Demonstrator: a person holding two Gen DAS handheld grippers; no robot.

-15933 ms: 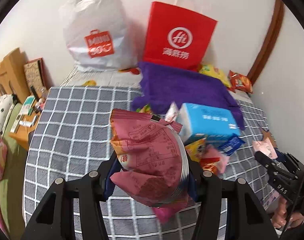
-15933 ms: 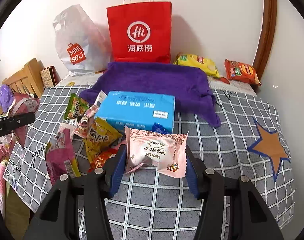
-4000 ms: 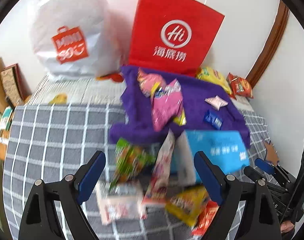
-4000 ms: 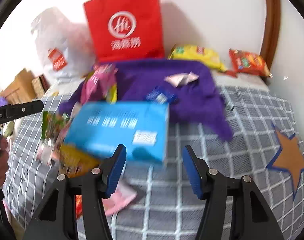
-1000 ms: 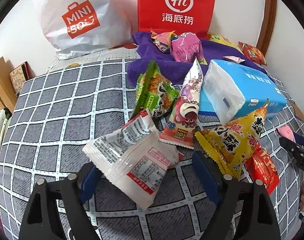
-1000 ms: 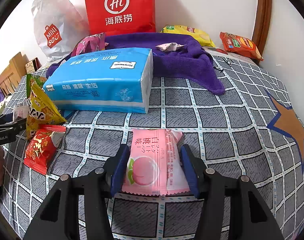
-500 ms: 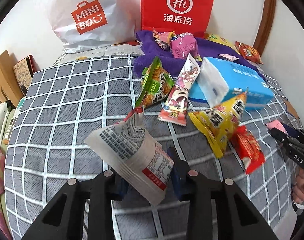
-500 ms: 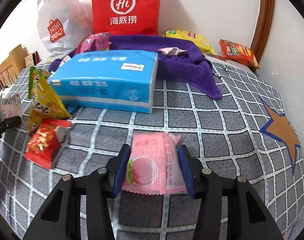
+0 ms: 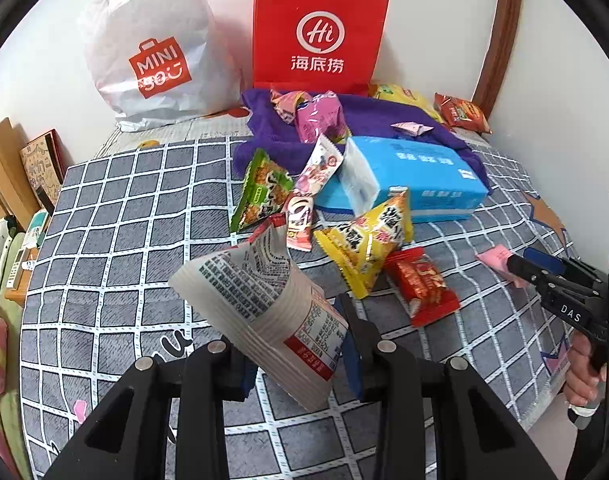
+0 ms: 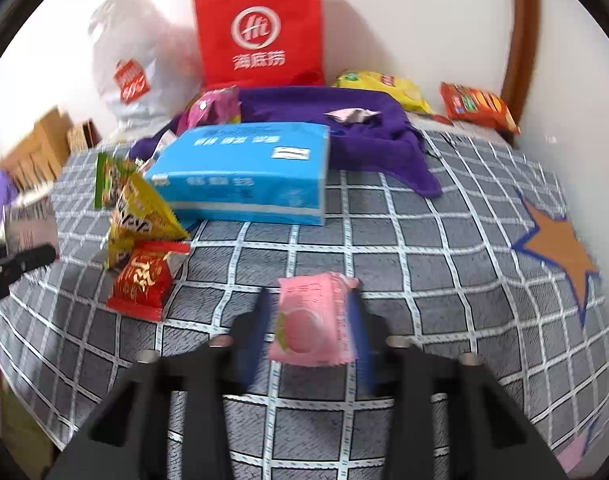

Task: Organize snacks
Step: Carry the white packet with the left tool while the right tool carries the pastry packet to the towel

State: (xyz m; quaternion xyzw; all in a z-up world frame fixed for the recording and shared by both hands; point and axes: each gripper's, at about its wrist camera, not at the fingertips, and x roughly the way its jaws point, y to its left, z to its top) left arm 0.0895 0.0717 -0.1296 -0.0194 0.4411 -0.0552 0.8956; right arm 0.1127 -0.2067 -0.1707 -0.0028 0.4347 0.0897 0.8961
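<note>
Two snacks are held clear of the checked bed cover (image 9: 116,216), so the carrying step is judged to be in hand. The left claw (image 9: 300,354) is clamped on a white printed packet (image 9: 264,300), which juts up and away from its tips. The right claw (image 10: 310,332) has a pink peach packet (image 10: 312,320) between its pads; its jaws are opening slightly, though the packet is seen held off the cover. The next move is judged to call for transport to the purple towel (image 9: 380,120), where other snacks already lie, past the blue tissue pack (image 9: 416,172).
</note>
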